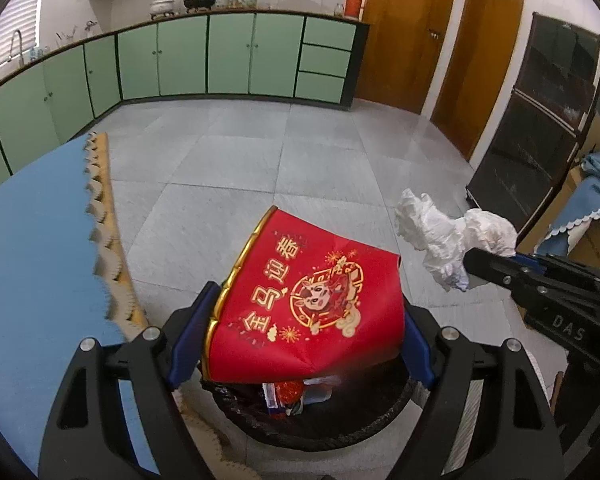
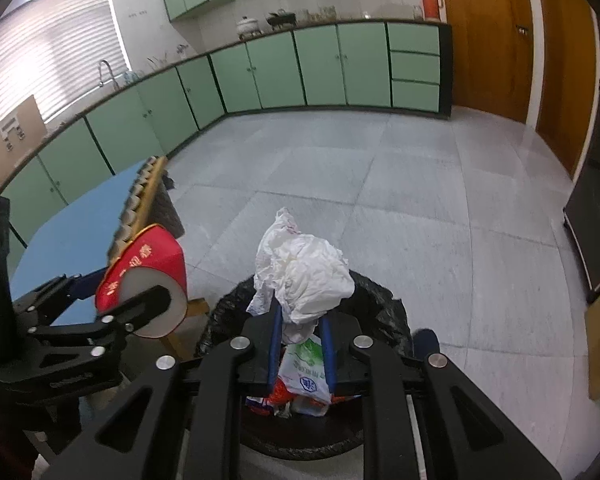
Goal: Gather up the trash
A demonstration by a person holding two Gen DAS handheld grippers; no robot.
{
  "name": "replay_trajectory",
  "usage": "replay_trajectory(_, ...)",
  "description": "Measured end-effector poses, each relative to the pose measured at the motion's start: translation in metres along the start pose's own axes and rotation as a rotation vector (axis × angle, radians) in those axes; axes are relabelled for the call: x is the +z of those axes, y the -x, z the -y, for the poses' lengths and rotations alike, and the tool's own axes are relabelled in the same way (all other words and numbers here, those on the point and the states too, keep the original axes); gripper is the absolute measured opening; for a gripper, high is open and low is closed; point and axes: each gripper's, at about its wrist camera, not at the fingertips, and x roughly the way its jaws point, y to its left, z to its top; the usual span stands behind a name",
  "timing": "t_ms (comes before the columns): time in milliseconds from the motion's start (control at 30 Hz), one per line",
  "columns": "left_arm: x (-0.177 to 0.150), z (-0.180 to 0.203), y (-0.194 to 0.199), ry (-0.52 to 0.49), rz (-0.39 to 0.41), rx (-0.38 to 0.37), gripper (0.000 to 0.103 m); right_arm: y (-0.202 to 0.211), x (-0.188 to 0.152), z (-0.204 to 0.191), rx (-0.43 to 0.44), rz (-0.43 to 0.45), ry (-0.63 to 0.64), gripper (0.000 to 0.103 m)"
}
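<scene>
My left gripper (image 1: 308, 308) is shut on a red paper cup (image 1: 312, 300) with a gold rim and gold characters, lying on its side between the blue pads. Right under it stands a trash bin with a black liner (image 1: 384, 416), holding wrappers. In the right wrist view my right gripper (image 2: 300, 312) pinches a crumpled white plastic bag (image 2: 304, 272) over the same bin's liner (image 2: 380, 300). A green-printed bag (image 2: 306, 372) lies inside. The red cup (image 2: 148, 264) and the left gripper (image 2: 140, 308) show at the left. The white bag (image 1: 440, 236) and right gripper (image 1: 476, 264) appear at the right of the left wrist view.
A table with a blue scalloped cloth (image 1: 40, 240) stands close on the left of the bin. Grey floor tiles (image 2: 380, 180) stretch ahead to green cabinets (image 1: 228, 56). Wooden doors (image 1: 404, 28) and a dark glass-front cabinet (image 1: 540, 120) are on the right.
</scene>
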Motion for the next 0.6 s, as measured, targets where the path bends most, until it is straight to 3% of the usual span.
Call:
replay_trajectory(200, 0.005, 0.002, -0.007, 0.006, -0.016, -0.023, 0.081, -0.005, 0.002, 0.010, -0.015, 0.002, -0.024, 0.035)
replay_trajectory(433, 0.011, -0.002, -0.005, 0.038, -0.019, -0.057, 0.085, 0.000, 0.004, 0.023, -0.033, 0.029, -0.057, 0.043)
replay_trajectory(600, 0.019, -0.009, 0.013, 0.056, 0.024, -0.049, 0.085, 0.008, 0.004, 0.022, -0.029, 0.043, -0.052, 0.063)
